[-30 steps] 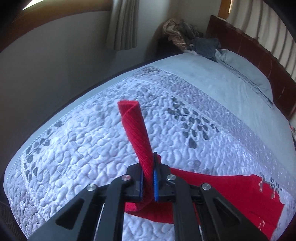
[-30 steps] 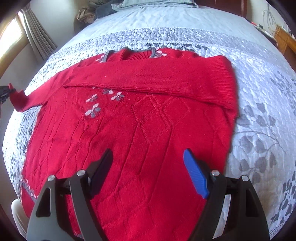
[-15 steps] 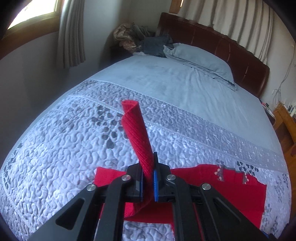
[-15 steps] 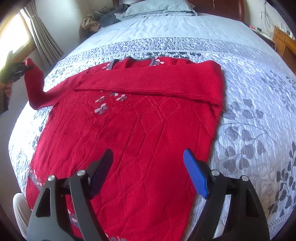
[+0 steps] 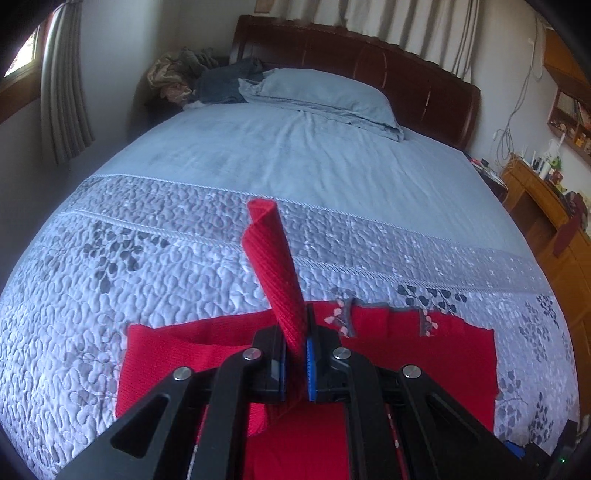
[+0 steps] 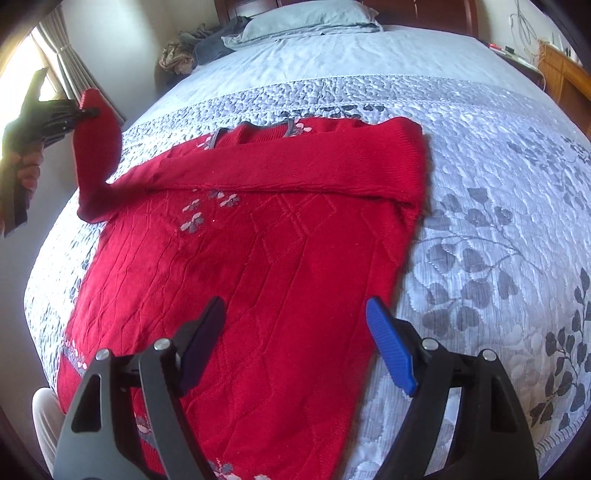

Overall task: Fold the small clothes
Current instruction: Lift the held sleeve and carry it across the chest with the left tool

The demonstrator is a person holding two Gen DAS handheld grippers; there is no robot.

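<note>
nearest in the right wrist view, the right hand-held gripper (image 6: 295, 347) was seen released, jaws wide apart and empty, poised over the lower part of the sweater (image 6: 236, 280). the sweater was laid flat on the bed (image 6: 480, 206), hem toward the camera and collar (image 6: 255, 131) away toward the pillow (image 6: 306, 16). one sleeve (image 6: 332, 166) was already laid across the chest, its long axis running side to side just below the collar.

the other sleeve (image 5: 275, 269) was held by its cuff in the left hand-held gripper (image 5: 295, 363), which was clenched on it, the cuff standing up between the pads. in the right wrist view that sleeve was seen lifted off the bed at the sweater's far left corner, its length hanging from the gripper down to the shoulder. the sweater body lay directly under and beyond the left gripper, so the left hand was judged the nearer one for the fold; the coming move would seem to call for the sleeve to be carried across the chest, parallel to the first sleeve.

nothing was seen in the way on the quilt. farther off, a heap of clothes (image 5: 199, 75) lay beside the pillow, and the headboard (image 5: 369, 62) and a cabinet (image 5: 546, 206) stood well apart.
</note>
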